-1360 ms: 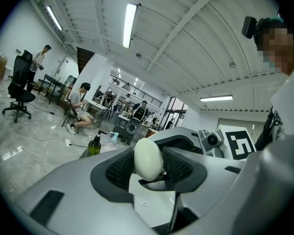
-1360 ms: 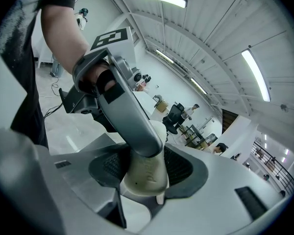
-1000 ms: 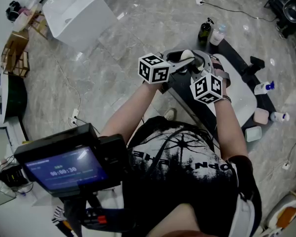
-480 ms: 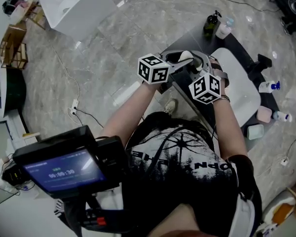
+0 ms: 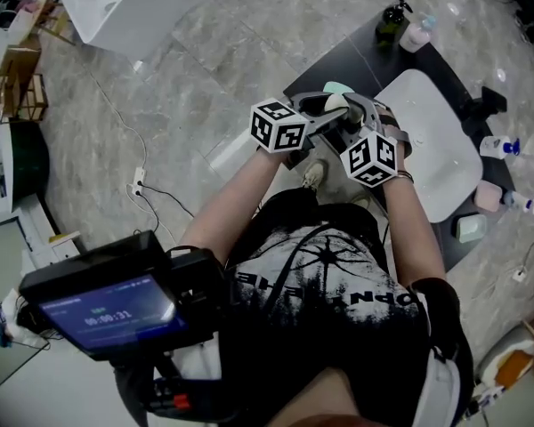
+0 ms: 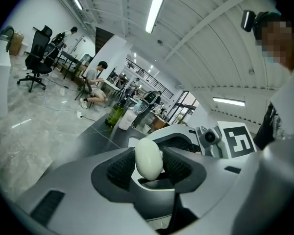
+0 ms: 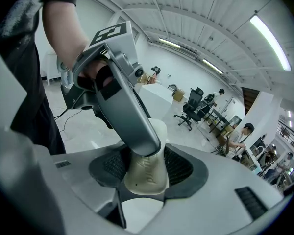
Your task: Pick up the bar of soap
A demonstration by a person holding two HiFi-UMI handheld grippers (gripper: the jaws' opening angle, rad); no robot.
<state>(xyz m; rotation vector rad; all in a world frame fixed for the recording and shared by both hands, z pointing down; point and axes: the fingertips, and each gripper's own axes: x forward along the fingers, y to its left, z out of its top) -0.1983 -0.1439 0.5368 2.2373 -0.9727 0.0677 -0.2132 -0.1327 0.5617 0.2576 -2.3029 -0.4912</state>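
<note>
The bar of soap (image 5: 335, 103) is a pale cream oval held up in front of the person's chest, above the near edge of the dark table. My left gripper (image 5: 329, 109) and right gripper (image 5: 345, 119) meet on it from opposite sides. In the left gripper view the soap (image 6: 148, 158) stands on end, pinched by the ribbed pads of my left gripper (image 6: 148, 164). In the right gripper view the soap (image 7: 147, 177) sits in the pads of my right gripper (image 7: 146, 170), with one grey finger of the left gripper lying across its top.
A white sink basin (image 5: 432, 140) sits on the dark table (image 5: 356, 56). A green bottle (image 5: 392, 20) and a white bottle (image 5: 416, 34) stand at its far end, small bottles (image 5: 498, 147) and soap dishes (image 5: 488, 197) at the right. A white box (image 5: 129, 7) and cables lie on the floor.
Both grippers keep their hold on the soap and stay together. The table, sink and floor behind them have slid up and to the right in the head view.
</note>
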